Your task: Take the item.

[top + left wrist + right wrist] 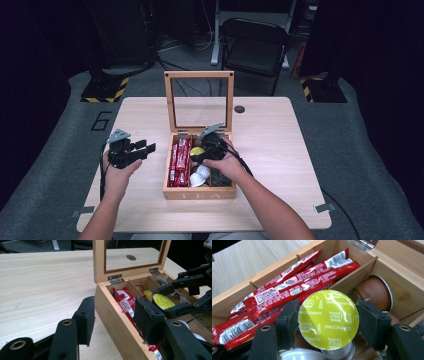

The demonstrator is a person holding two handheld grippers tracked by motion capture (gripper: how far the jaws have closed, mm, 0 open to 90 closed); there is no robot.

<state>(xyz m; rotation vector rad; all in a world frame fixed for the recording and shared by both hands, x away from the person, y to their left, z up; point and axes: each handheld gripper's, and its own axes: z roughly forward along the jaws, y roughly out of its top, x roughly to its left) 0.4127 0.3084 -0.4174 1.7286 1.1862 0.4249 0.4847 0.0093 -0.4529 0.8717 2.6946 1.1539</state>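
There is one big wooden desk (280,150) on a grey floor, and one black folding chair (255,47) stands behind it in a dark room. On the desk sits one wooden tea box (200,192) with its glass lid (199,100) standing straight up. The box has three long rows inside. The left row holds a bunch of red stick packets (294,287); I can count about five, but they overlap. The middle row holds coffee pods: one with a yellow-green top (328,318), one brown one (373,293) behind it, and at least two white ones (200,175) in front. The right gripper (212,145) reaches down into the middle row. Its fingers (287,322) stand one on each side of the yellow-green pod, right at its edges; they look to be just touching it, and I cannot tell if they squeeze it. The left gripper (131,150) is over the bare desk, just left of the box. Its fingers (86,320) are partly open and hold nothing.
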